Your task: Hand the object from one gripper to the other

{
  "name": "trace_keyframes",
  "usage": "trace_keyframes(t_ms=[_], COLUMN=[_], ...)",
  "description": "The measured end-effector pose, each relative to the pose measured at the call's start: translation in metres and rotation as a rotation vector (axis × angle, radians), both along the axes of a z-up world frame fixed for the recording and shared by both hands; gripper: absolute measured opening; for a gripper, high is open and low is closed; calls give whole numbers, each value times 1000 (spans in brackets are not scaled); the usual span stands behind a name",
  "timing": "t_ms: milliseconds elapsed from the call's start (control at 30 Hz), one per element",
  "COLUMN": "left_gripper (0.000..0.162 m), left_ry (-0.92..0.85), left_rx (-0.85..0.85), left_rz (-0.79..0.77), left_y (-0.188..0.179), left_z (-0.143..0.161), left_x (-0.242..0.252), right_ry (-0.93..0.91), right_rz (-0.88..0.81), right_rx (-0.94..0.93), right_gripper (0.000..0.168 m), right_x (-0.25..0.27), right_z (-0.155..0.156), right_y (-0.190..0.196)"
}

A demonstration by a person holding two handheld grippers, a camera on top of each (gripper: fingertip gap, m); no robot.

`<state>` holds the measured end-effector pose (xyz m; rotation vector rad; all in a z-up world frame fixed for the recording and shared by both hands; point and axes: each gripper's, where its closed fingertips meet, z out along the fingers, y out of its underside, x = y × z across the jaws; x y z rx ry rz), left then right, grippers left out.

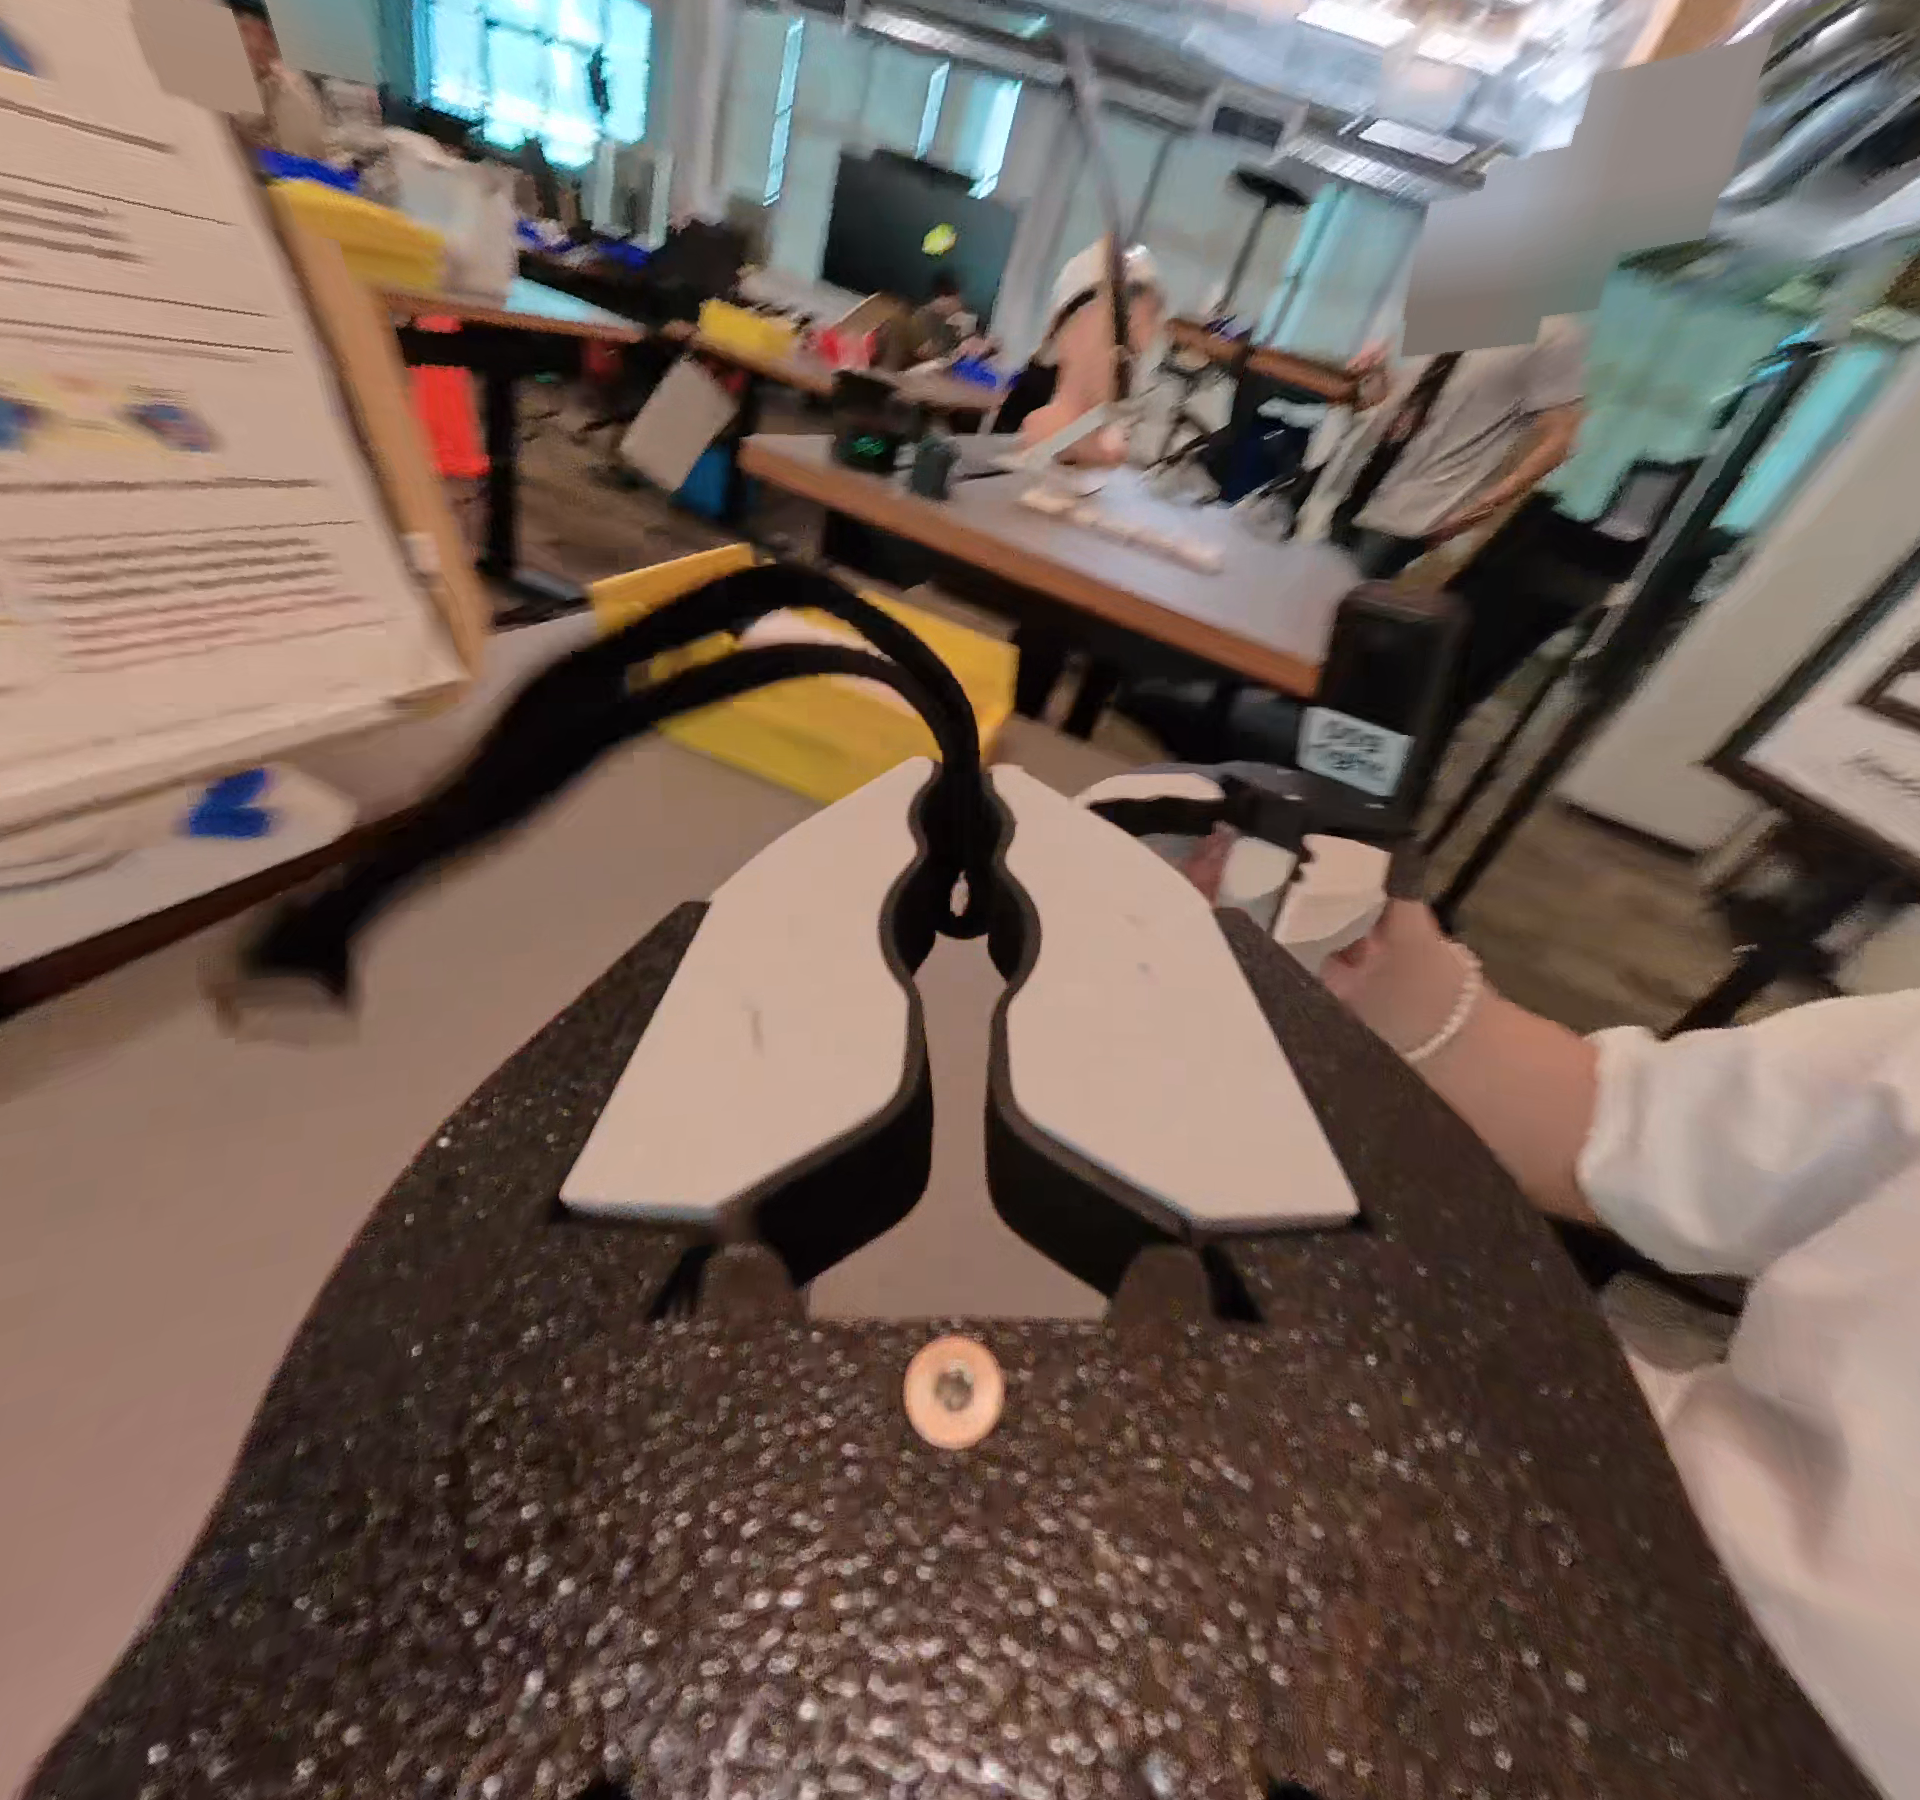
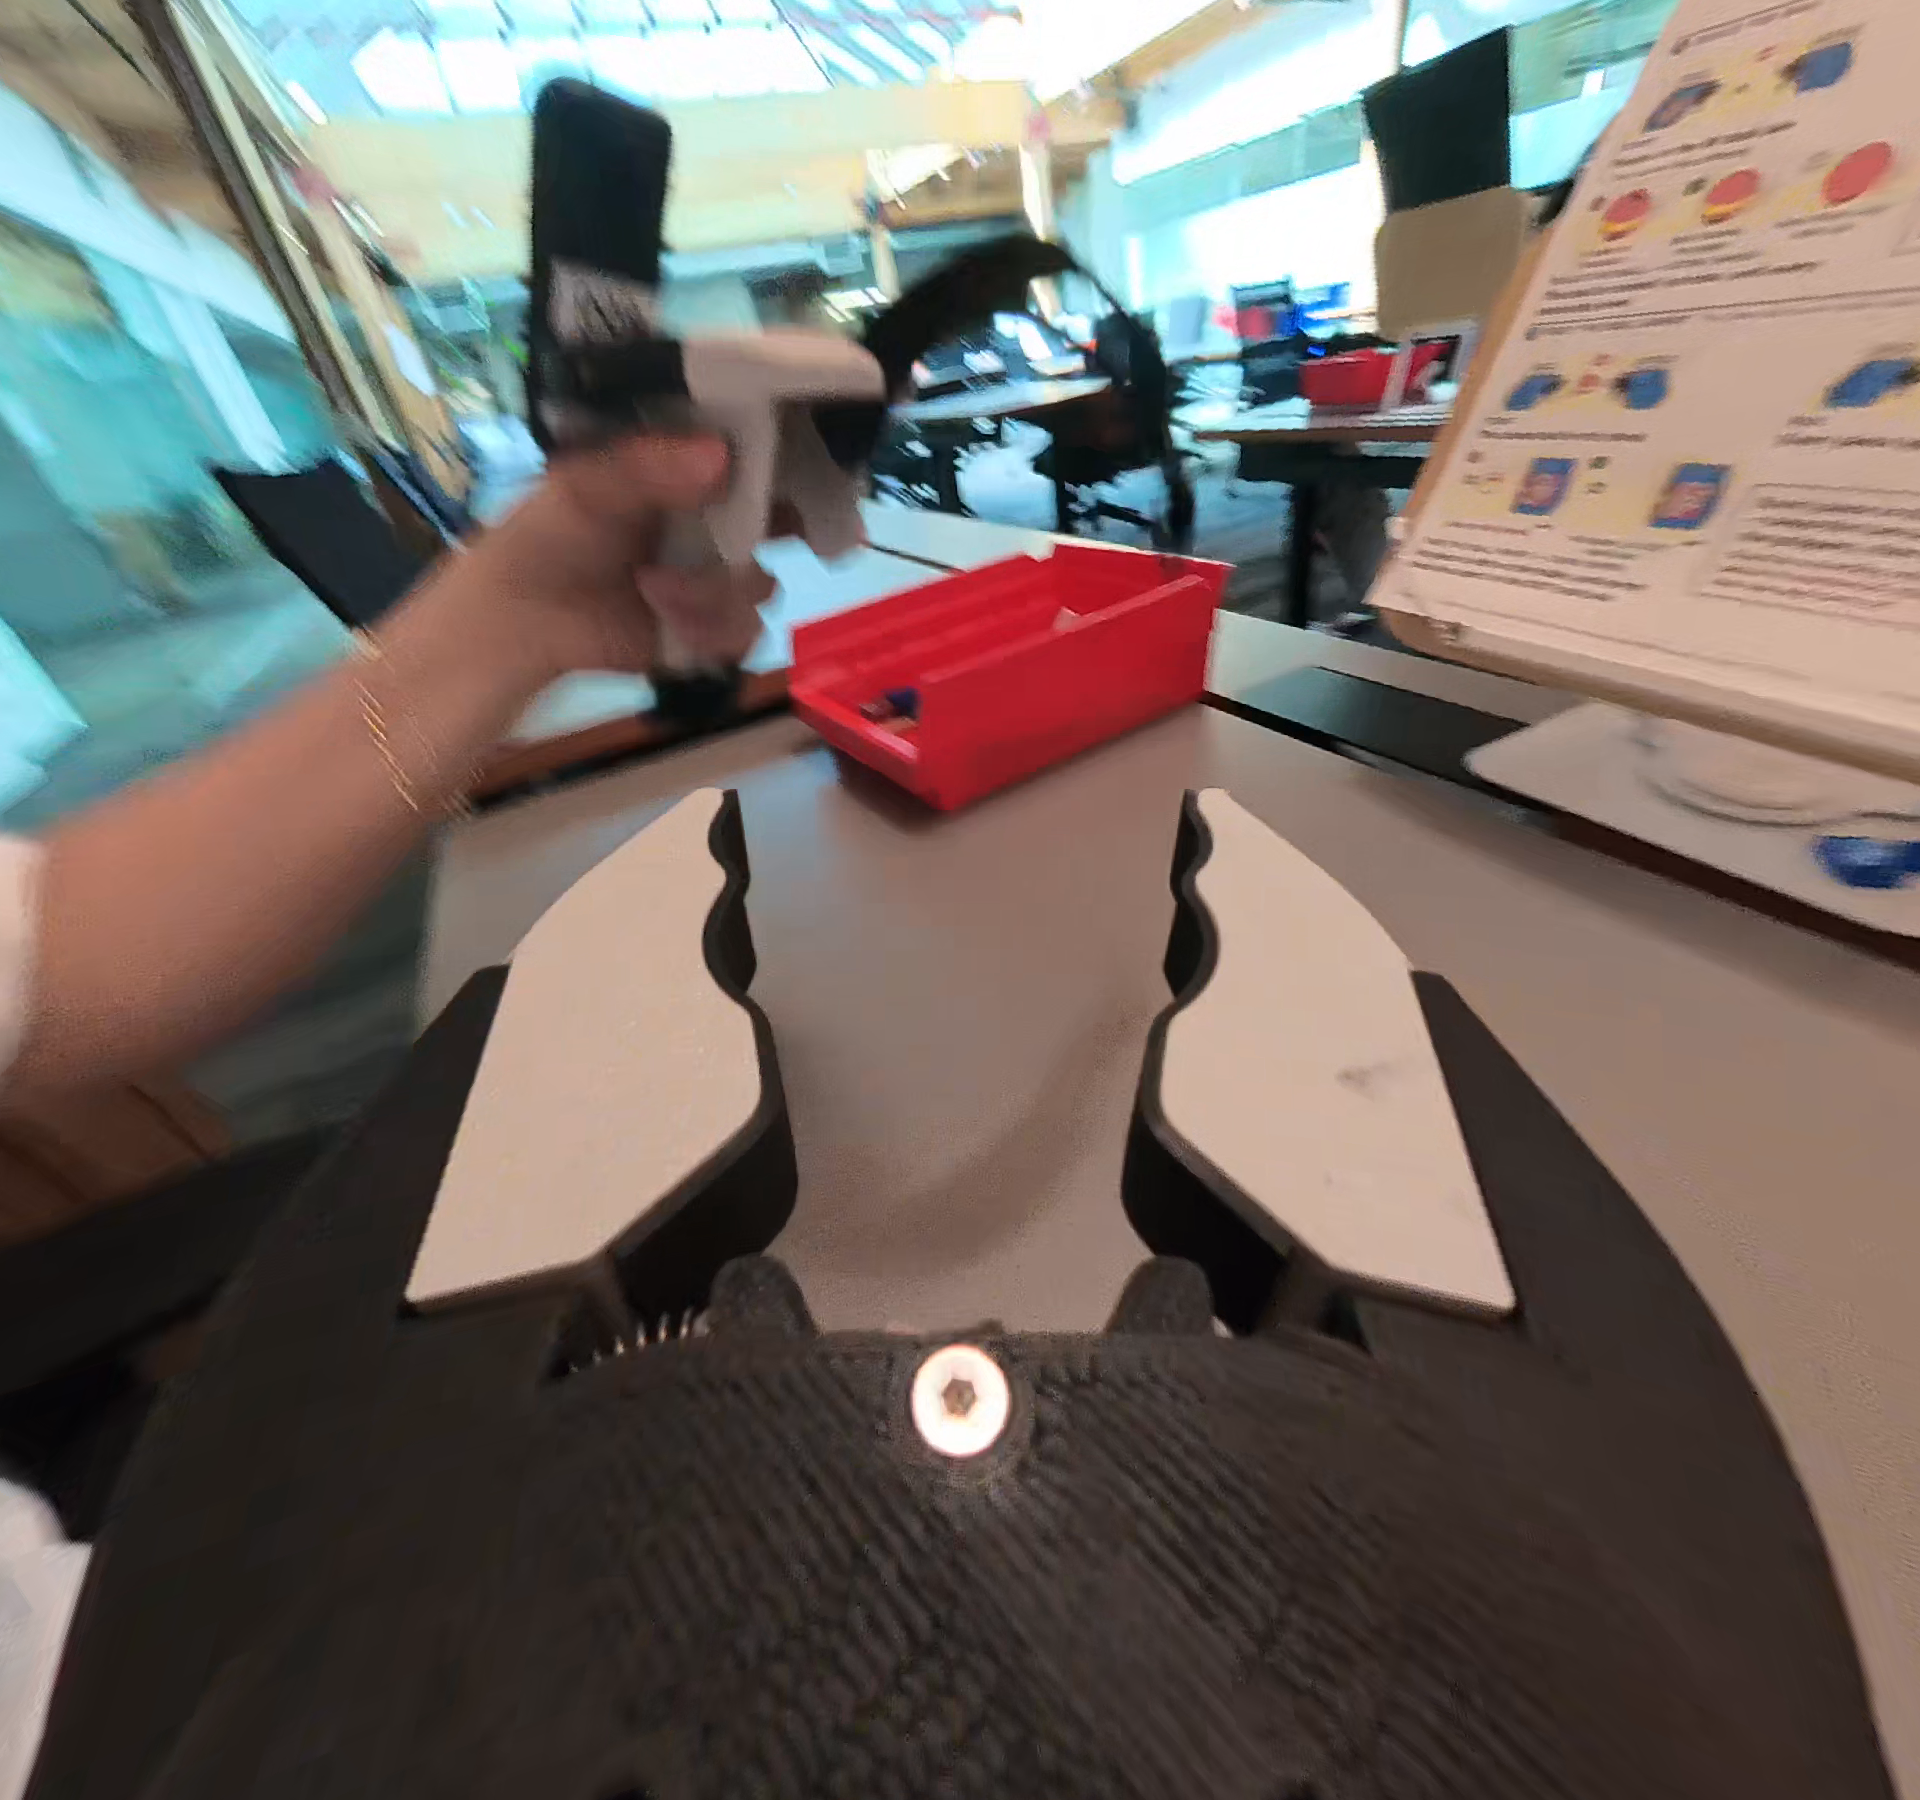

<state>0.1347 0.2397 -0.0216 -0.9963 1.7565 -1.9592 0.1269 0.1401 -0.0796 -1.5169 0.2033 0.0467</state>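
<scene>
**Black cord waiting in the left gripper for the handover**

The left gripper [image 1: 961,846] is pinching a looped black cord [image 1: 831,649] between its fingers [image 1: 790,1002], which are closing narrowly on it near the tips. The cord is arching up and away to the left, its loose ends trailing blurred above the grey surface [image 1: 312,1179]. The right gripper [image 2: 961,867] is carrying nothing, its fingers [image 2: 613,1054] standing wide apart over the same surface.

As a judgement, the transfer is not yet made. To do it well, the right gripper should be brought to the free arch of the cord, clear of the left fingertips, and closed firmly before the left lets go; a limp cord is likely to swing, so slow approach should help.

The left wrist view is showing the grip itself and a yellow bin [image 1: 883,711] beyond, at the far edge. The right wrist view is missing that pinch; it is showing instead a red bin [image 2: 997,670] on the surface, an instruction board [image 2: 1662,348] at the right edge, and the person's hand [image 2: 644,545] holding the other gripper up, blurred, with the cord hanging beyond it.
</scene>
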Motion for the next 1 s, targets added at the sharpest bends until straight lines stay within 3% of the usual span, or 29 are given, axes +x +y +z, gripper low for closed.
trace_keyframes(t_ms=[133, 233, 333, 400, 600, 667, 700, 767, 833, 933, 1000], left_gripper=[4, 4, 5, 5, 4, 4, 4, 7, 9, 35, 36], left_ry=[-74, -109, -107, -126, -187, -199, -212, -198, -186, -152, -120], left_rx=[-139, -273, -362, -356, -234, -174, -164, -158, -142, 2, 73], left_rz=[-103, -112, -97, -94, -133, -151, -154, -123, -135, -102, -131], left_y=[-56, -75, -88, -96, -117, -125, -126, -123, -123, -119, -117], left_z=[-20, -21, -22, -26, -43, -51, -52, -55, -59, -71, -71], left_x=[-9, -14, -19, -23, -40, -44, -47, -44, -45, -43, -46], right_ry=[229, 305, 287, 246, 298, 308, 293, 219, 91, -157, -294], right_rz=[131, 176, 231, 218, 214, 250, 245, 237, 209, 148, 114], right_rx=[102, 120, 125, 142, 183, 204, 205, 198, 135, 5, -71], right_gripper=[74, 64, 41, 36, 45, 37, 21, 4, 4, 4, 4], right_x=[-8, -11, -25, -31, -28, -33, -33, -34, -36, -38, -38], right_z=[6, 3, 5, 12, 21, 23, 24, 26, 22, 14, 9], right_y=[0, 3, 7, 7, -1, -2, -2, -4, -2, -1, -1])
